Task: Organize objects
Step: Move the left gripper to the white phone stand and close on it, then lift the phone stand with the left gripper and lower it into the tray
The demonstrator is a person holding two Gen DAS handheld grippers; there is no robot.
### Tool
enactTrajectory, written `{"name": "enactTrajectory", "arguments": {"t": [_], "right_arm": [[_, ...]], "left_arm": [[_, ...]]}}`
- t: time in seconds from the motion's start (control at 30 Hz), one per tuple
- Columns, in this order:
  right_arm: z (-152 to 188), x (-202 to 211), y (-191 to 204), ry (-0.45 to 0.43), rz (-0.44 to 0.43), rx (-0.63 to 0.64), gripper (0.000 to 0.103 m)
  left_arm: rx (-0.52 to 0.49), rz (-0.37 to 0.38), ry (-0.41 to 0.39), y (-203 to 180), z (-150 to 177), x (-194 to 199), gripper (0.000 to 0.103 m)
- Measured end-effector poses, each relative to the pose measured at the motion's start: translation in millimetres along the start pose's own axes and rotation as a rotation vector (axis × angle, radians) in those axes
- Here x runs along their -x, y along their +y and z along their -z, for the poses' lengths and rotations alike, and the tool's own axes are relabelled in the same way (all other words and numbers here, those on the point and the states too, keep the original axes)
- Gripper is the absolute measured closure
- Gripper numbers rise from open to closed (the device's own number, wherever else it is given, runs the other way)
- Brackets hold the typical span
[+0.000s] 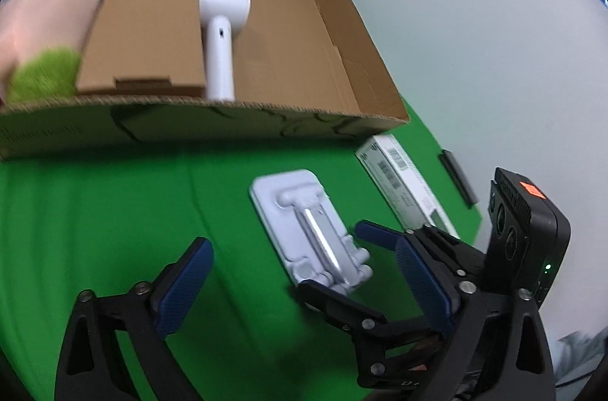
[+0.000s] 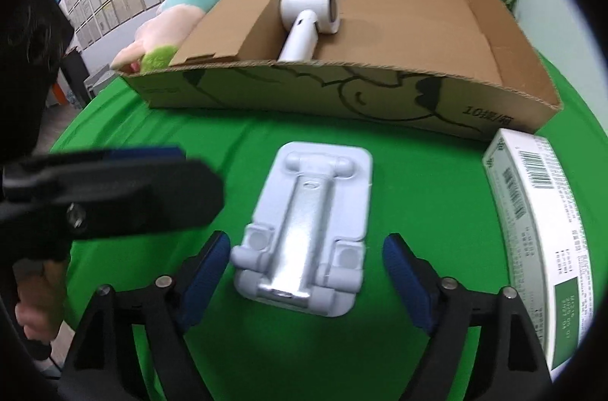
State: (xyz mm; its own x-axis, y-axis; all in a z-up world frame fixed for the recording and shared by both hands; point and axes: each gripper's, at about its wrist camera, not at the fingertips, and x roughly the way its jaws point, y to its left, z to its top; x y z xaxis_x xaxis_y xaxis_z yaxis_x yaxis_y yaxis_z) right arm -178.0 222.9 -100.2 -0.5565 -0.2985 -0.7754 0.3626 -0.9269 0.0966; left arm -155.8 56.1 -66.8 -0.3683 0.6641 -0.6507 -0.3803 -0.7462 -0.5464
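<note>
Box: the cardboard box (image 2: 505, 59) sits at the far side of the green cloth (image 2: 418, 173), open side up; I read it as the place everything is being gathered into.
Already packed: a white hair dryer (image 2: 309, 21) lies on the box floor with its handle toward the near wall, beside a flat brown carton (image 2: 247, 10), and a plush toy (image 2: 171, 21) fills the left end. They lie side by side, I judge, to leave the right half free.
Next thing: the grey phone stand (image 2: 304, 230) lies folded flat on the cloth, in front of the box and clear of it.
Right gripper (image 2: 306, 272): its fingers stand apart, one on each side of the stand's near end, pads not touching it. I place them there so the narrow width falls between the pads.
Left gripper (image 1: 304, 272): fingers apart and empty, low over the cloth to the left of the stand; I keep it near to steady or take over.
Waiting: a white printed box (image 2: 543, 230) lies to the right of the stand, apart from it.
Risk: the stand is thin and flat, so I expect the pads must reach right down to the cloth to catch its edges.
</note>
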Motion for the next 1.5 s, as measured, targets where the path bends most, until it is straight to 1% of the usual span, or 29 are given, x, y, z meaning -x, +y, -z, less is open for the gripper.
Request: {"name": "enactTrajectory", "arguments": {"t": [0.1, 0.17, 0.2, 0.33, 0.4, 0.5, 0.57, 0.63, 0.73, 0.8, 0.83, 0.9, 0.97, 1.03, 1.13, 1.33, 1.4, 1.5], "right_arm": [[3, 0, 4, -0.003, 0.005, 0.021, 0.018], [5, 0, 6, -0.004, 0.004, 0.031, 0.018], [5, 0, 4, -0.003, 0.003, 0.028, 0.018], [3, 0, 2, -0.01, 0.01, 0.017, 0.018], [5, -1, 2, -0.007, 0.02, 0.01, 0.018], [7, -2, 6, -0.002, 0.033, 0.033, 0.021], [7, -1, 8, -0.004, 0.037, 0.038, 0.028], [8, -1, 13, -0.007, 0.047, 0.043, 0.034], [8, 0, 12, -0.011, 0.049, 0.024, 0.034], [8, 0, 11, -0.01, 0.041, 0.008, 0.034], [8, 1, 10, -0.011, 0.035, -0.003, 0.035], [8, 4, 6, -0.012, 0.009, -0.036, 0.035], [8, 6, 1, -0.009, -0.031, -0.074, 0.035], [8, 8, -3, -0.006, -0.064, -0.105, 0.035], [9, 9, -4, -0.007, -0.083, -0.119, 0.035], [11, 13, -5, -0.012, -0.111, -0.131, 0.035], [11, 17, -4, -0.027, -0.111, -0.127, 0.035], [8, 31, 2, -0.073, -0.106, -0.115, 0.035]], "left_arm": [[0.028, 0.036, 0.01, 1, -1, -7, 0.01], [0.049, 0.065, 0.03, 2, -2, -14, 0.018], [0.063, 0.083, 0.046, 3, -2, -19, 0.02], [0.081, 0.104, 0.074, 3, -1, -30, 0.026], [0.086, 0.113, 0.071, 2, -2, -31, 0.026], [0.114, 0.118, 0.069, 5, -4, -31, 0.027], [0.13, 0.114, 0.07, 7, -5, -31, 0.034], [0.137, 0.107, 0.072, 9, -5, -30, 0.038], [0.138, 0.091, 0.07, 10, -4, -28, 0.044], [0.144, 0.094, 0.072, 11, -3, -27, 0.044], [0.148, 0.097, 0.073, 12, -3, -27, 0.044], [0.15, 0.092, 0.074, 13, -2, -26, 0.048], [0.152, 0.083, 0.075, 14, -1, -25, 0.057], [0.157, 0.065, 0.077, 15, -1, -24, 0.065], [0.174, 0.067, 0.082, 16, 2, -22, 0.066], [0.153, 0.041, 0.071, 9, 5, -9, 0.069], [0.135, 0.036, 0.055, 3, 4, -2, 0.069], [0.105, 0.033, 0.018, -7, -4, 13, 0.07]]}}
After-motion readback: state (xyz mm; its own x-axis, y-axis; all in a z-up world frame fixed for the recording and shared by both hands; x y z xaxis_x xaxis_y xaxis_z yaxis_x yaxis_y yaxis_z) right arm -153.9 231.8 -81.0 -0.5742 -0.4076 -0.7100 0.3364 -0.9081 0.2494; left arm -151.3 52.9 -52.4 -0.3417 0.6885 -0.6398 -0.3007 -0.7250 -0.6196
